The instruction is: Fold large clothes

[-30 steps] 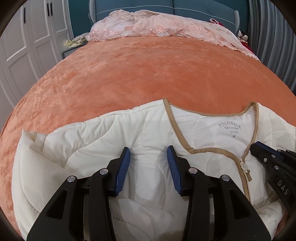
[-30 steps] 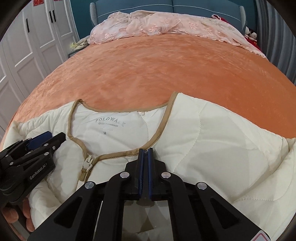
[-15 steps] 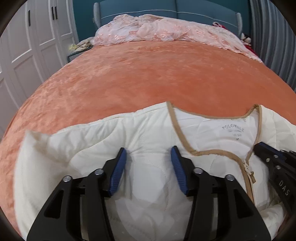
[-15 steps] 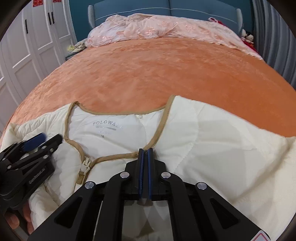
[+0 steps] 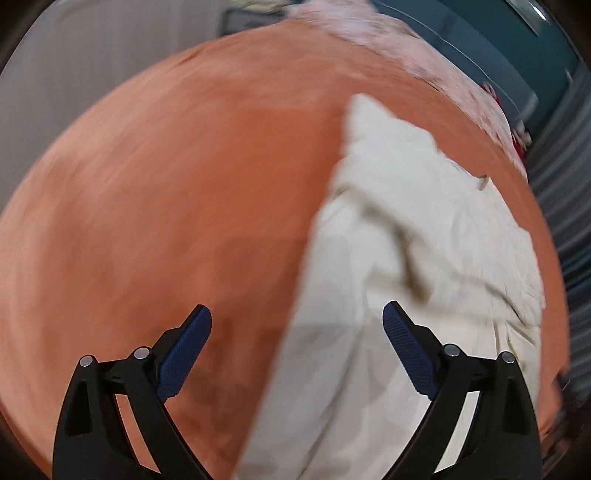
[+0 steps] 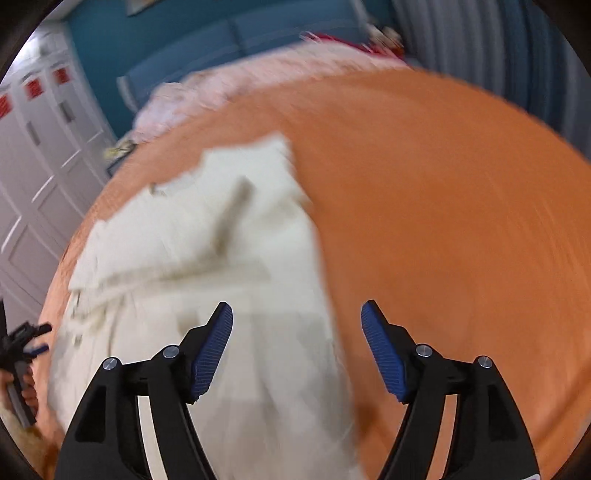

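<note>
Left wrist view
- Picture quality: heavily smeared, so fine detail is lost.
- left gripper (image 5: 297, 325): its jaws are opening and already stand wide apart, and the blue pads (image 5: 186, 354) press on nothing.
- cream jacket (image 5: 406, 266): lies on the orange bedspread (image 5: 166, 192), filling the right half of the view in a long band running from the bottom edge up toward the head of the bed.
- Jacket relative to gripper: the jacket's left edge passes through the gap between the two fingers; the right finger hangs over cream cloth, the left finger over bare bedspread. Whether the fingers touch the cloth cannot be told.
- Beyond: a pink floral quilt (image 5: 388, 33) at the head of the bed.

Right wrist view
- Picture quality: also smeared.
- right gripper (image 6: 296, 325): its jaws are opening, with a clear gap and nothing clamped between the pads (image 6: 212, 354).
- Jacket (image 6: 207, 251): fills the left half of the view, stretching from the bottom edge up and away.
- Jacket relative to gripper: its right edge falls within the gap; the left finger is over cream cloth, the right finger over bedspread (image 6: 443, 206).
- Left edge: the other gripper (image 6: 26, 339), held in a hand (image 6: 27, 393), sits just beyond the jacket's far side.
- Beyond: white wardrobe doors (image 6: 33, 177) to the left.
</note>
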`<state>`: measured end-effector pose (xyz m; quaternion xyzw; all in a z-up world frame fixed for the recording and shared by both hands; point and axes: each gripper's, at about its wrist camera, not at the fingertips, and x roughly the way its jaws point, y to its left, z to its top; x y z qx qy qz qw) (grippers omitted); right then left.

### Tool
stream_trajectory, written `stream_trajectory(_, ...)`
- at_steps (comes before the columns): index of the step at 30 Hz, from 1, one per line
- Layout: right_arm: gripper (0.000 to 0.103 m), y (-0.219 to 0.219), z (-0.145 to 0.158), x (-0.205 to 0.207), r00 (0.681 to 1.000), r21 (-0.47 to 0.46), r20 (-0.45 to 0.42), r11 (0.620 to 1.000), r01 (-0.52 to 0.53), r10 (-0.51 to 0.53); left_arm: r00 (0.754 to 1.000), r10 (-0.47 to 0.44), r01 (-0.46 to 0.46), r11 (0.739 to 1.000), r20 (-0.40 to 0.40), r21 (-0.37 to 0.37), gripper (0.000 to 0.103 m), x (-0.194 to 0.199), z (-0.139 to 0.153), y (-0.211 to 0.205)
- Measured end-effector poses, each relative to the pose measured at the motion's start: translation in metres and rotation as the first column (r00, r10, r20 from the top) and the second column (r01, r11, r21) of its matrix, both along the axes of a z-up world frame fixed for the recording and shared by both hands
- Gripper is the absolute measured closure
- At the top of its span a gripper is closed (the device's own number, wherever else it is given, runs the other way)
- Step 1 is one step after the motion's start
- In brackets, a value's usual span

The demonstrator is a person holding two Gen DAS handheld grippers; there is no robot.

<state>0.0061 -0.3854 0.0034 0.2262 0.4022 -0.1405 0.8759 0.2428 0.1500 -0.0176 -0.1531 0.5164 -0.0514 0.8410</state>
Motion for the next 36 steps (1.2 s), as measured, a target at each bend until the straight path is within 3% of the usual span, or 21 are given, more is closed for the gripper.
stream_trajectory(4,0.031,-0.01,-0.029,-0.069,0.993,0.215,-0.012,0.97,0.116,-0.116,0.997,0.044,-0.054,0.987,-0.066,-0.154,0.009,-0.052,-0.017,0.031)
stream_trajectory(6,0.031,-0.006,-0.039,-0.079,0.992,0.277,-0.008,0.953,0.125,-0.128,0.995,0.042,-0.059,0.977,-0.085,-0.207,0.009,-0.066,-0.025,0.029)
stream_trajectory(11,0.031,0.015,-0.047,-0.073,0.996,0.326,0.005,0.941,0.086,-0.092,0.999,-0.006,-0.002,0.987,-0.05,-0.161,0.011,-0.08,-0.022,0.007)
stream_trajectory(13,0.031,0.022,-0.047,-0.063,0.996,0.354,0.022,0.932,0.07,-0.083,0.999,-0.006,0.0,0.992,-0.051,-0.128,0.02,-0.084,-0.024,0.003)
stream_trajectory(15,0.033,0.028,-0.048,-0.051,0.996,0.376,0.022,0.924,0.07,-0.084,0.999,-0.002,-0.004,0.994,-0.054,-0.108,0.041,-0.089,-0.025,0.001)
stream_trajectory(16,0.046,0.031,-0.049,-0.047,0.996,0.376,0.021,0.923,0.076,-0.091,0.998,-0.002,-0.005,0.994,-0.061,-0.107,0.045,-0.091,-0.024,0.001)
stream_trajectory(17,0.057,0.032,-0.05,-0.045,0.996,0.375,0.021,0.924,0.075,-0.089,0.998,-0.013,0.006,0.994,-0.065,-0.111,0.062,-0.092,-0.023,0.0)
stream_trajectory(18,0.077,0.034,-0.051,-0.043,0.996,0.371,0.01,0.926,0.075,-0.085,0.997,-0.025,0.017,0.994,-0.068,-0.11,0.077,-0.094,-0.022,-0.002)
stream_trajectory(19,0.086,0.037,-0.052,-0.041,0.997,0.356,-0.01,0.931,0.081,-0.083,0.997,-0.037,0.03,0.994,-0.067,-0.106,0.084,-0.096,-0.021,-0.003)
stream_trajectory(21,0.093,0.039,-0.047,-0.044,0.997,0.341,0.004,0.937,0.075,-0.081,0.998,-0.046,0.043,0.997,-0.053,-0.066,0.094,-0.102,-0.012,-0.005)
stream_trajectory(29,0.099,0.05,0.011,-0.084,0.994,0.237,0.104,0.971,-0.04,0.016,0.995,-0.085,0.089,0.992,0.053,-0.091,0.098,-0.145,0.043,0.006)
stream_trajectory(32,0.099,0.06,0.025,-0.104,0.991,0.179,0.102,0.978,-0.109,0.092,0.989,-0.122,0.128,0.989,0.078,-0.074,0.098,-0.172,0.059,0.013)
stream_trajectory(36,0.099,0.068,0.029,-0.142,0.987,0.18,0.085,0.972,-0.151,0.138,0.989,-0.136,0.14,0.988,0.062,-0.069,0.098,-0.212,0.065,0.026)
